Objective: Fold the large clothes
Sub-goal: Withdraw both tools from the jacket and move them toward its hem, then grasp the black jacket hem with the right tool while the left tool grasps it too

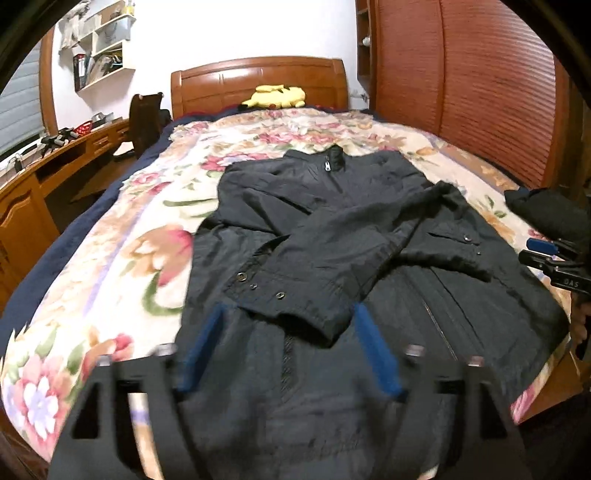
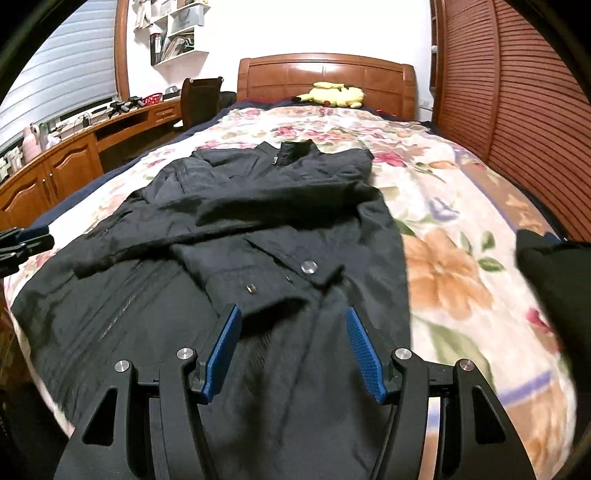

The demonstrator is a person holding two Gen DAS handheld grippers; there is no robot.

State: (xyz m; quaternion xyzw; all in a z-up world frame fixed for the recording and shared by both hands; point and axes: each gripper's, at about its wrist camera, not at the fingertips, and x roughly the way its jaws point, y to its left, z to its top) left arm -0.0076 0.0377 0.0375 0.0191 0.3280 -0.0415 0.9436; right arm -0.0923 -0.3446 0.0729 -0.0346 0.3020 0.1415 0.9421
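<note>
My dark jacket (image 2: 229, 229) is thin, matt, creased cloth with shiny metal snaps. The floral blanket (image 2: 461, 206) looks fleecy. The headboard (image 2: 325, 75) is glossy wood.

We see from two cameras, one on each gripper. Both sit at the foot end of the bed (image 1: 110, 258) and look down its length toward the headboard (image 1: 258, 77), tipped a bit downward. Each one is close above the near part of the dark jacket (image 1: 332, 229). The left camera sits more to the left, so the right gripper (image 1: 546, 258) pokes in at its right edge. The right camera sits more to the right, so the left gripper (image 2: 26, 243) pokes in at its left edge. Both views share the jacket, the flowery blanket (image 2: 461, 221), the yellow plush toy (image 2: 334, 95), the headboard and the wall shelves (image 2: 177, 33).
</note>
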